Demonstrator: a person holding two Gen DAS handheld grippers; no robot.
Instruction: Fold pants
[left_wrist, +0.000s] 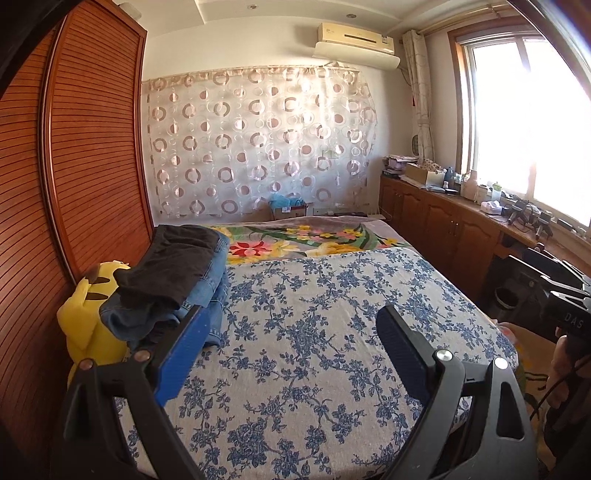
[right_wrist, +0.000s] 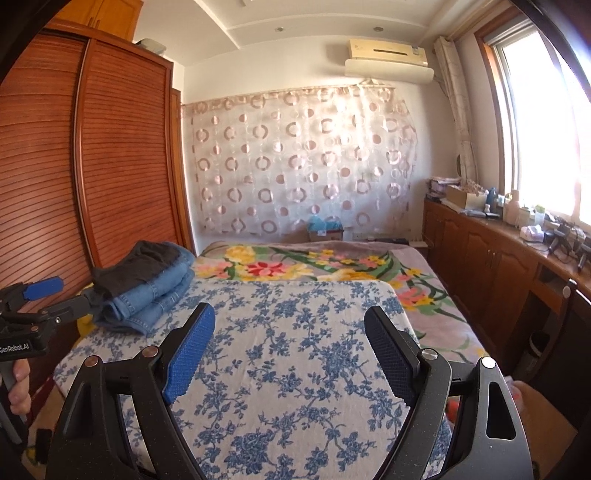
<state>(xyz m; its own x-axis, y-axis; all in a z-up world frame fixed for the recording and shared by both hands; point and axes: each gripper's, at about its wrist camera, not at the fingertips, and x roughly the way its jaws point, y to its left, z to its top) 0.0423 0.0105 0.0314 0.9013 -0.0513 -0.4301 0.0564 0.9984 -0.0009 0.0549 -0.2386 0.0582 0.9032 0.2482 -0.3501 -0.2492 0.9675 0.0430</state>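
The left gripper (left_wrist: 291, 314) hangs over the bed (left_wrist: 332, 295), jaws spread wide with nothing between them. The pants (left_wrist: 173, 280) lie stacked just beyond and left of its left finger (left_wrist: 184, 350): dark pair on top, blue jeans (right_wrist: 147, 295) beneath (folded already, by the look), beside a yellow plush (left_wrist: 85, 321). The right gripper (right_wrist: 290, 317) is likewise spread and empty above the floral sheet (right_wrist: 295, 350); the stack sits ahead and to its left.
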